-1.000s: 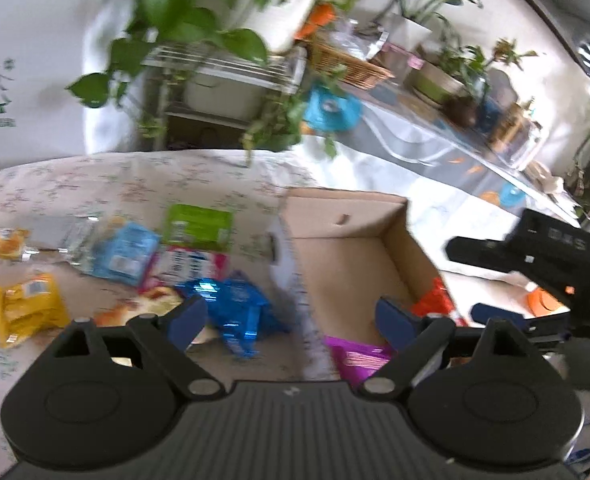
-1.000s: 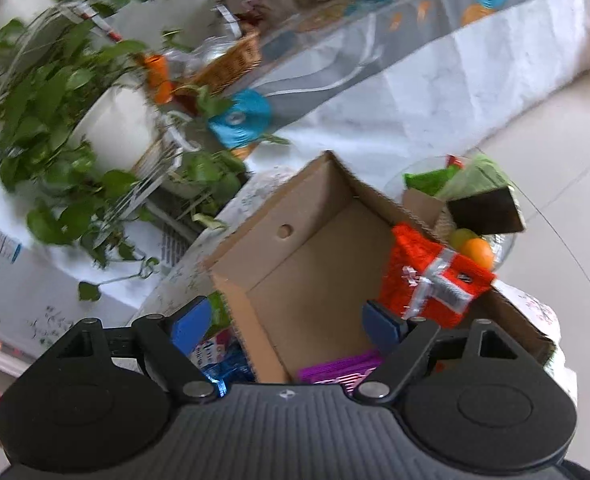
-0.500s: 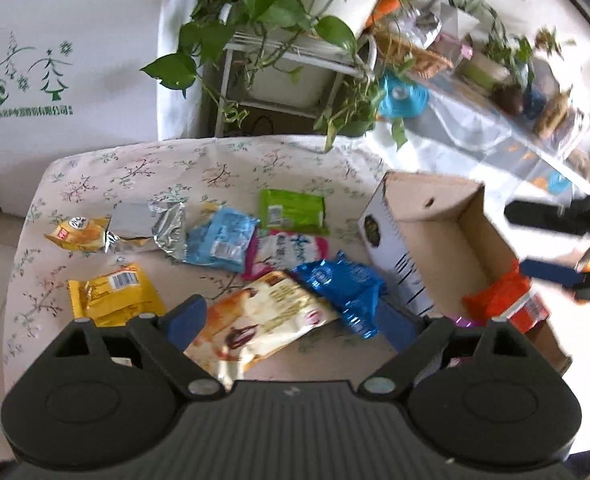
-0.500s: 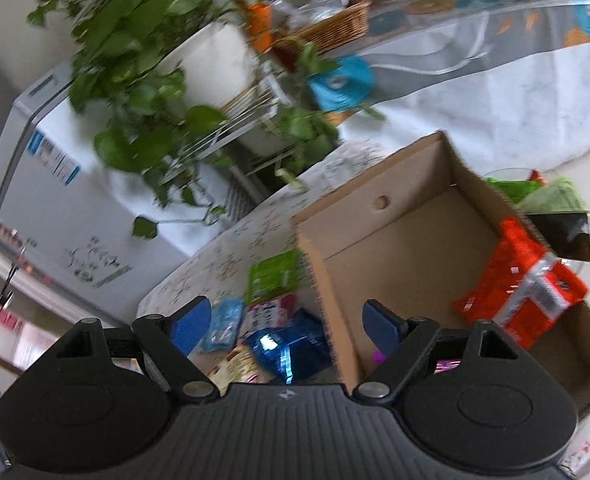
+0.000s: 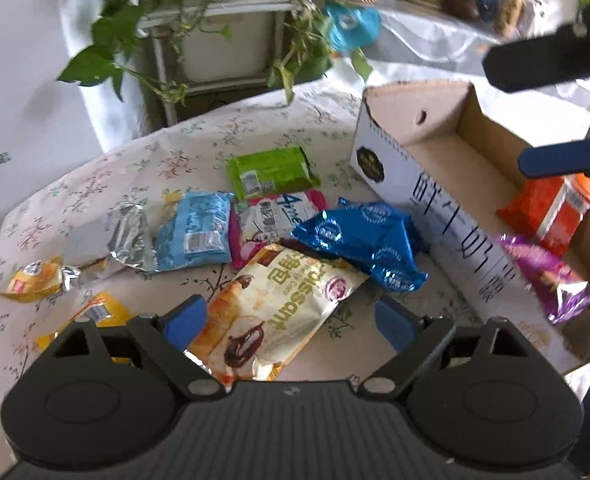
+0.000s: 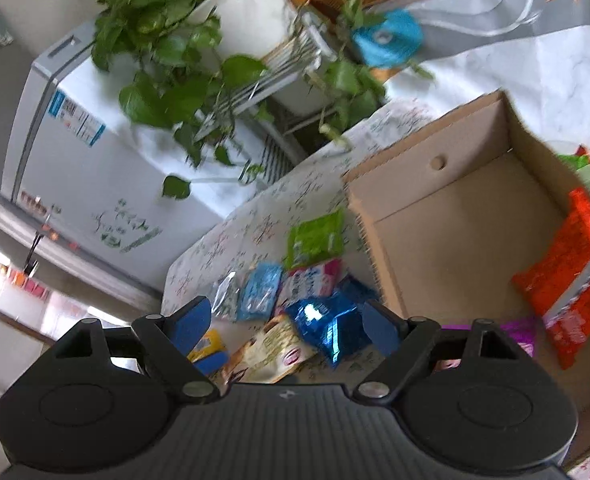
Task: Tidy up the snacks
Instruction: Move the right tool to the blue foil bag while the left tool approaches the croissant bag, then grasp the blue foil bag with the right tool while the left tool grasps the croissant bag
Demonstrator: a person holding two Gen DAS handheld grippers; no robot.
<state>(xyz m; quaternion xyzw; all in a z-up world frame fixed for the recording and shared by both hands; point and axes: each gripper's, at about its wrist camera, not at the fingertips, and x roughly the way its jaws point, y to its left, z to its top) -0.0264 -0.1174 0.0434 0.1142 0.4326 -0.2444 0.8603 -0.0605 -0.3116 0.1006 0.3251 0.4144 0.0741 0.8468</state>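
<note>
Several snack packets lie on a floral tablecloth (image 5: 95, 184). My left gripper (image 5: 291, 320) hangs open just above a cream croissant bag (image 5: 279, 312), pads apart on either side, not touching. Behind it lie a shiny blue bag (image 5: 363, 240), a pink-white packet (image 5: 279, 216), a green packet (image 5: 273, 172), a light blue packet (image 5: 199, 232) and yellow packets (image 5: 35, 280). A cardboard box (image 5: 435, 208) on the right holds an orange bag (image 5: 547, 208) and a purple bag (image 5: 547, 276). My right gripper (image 6: 283, 326) is open and empty, above the blue bag (image 6: 327, 324), beside the box (image 6: 455, 232).
The right gripper's fingers (image 5: 555, 158) hang over the box in the left wrist view. Behind the table stand a wire plant rack with trailing green leaves (image 5: 215, 20), a white refrigerator (image 6: 75, 152) and a long covered table (image 6: 515, 40) with a wicker basket.
The left gripper swung left from the box and sank toward the croissant bag. The right gripper shifted left from over the box toward the snack pile. Both stayed open.
</note>
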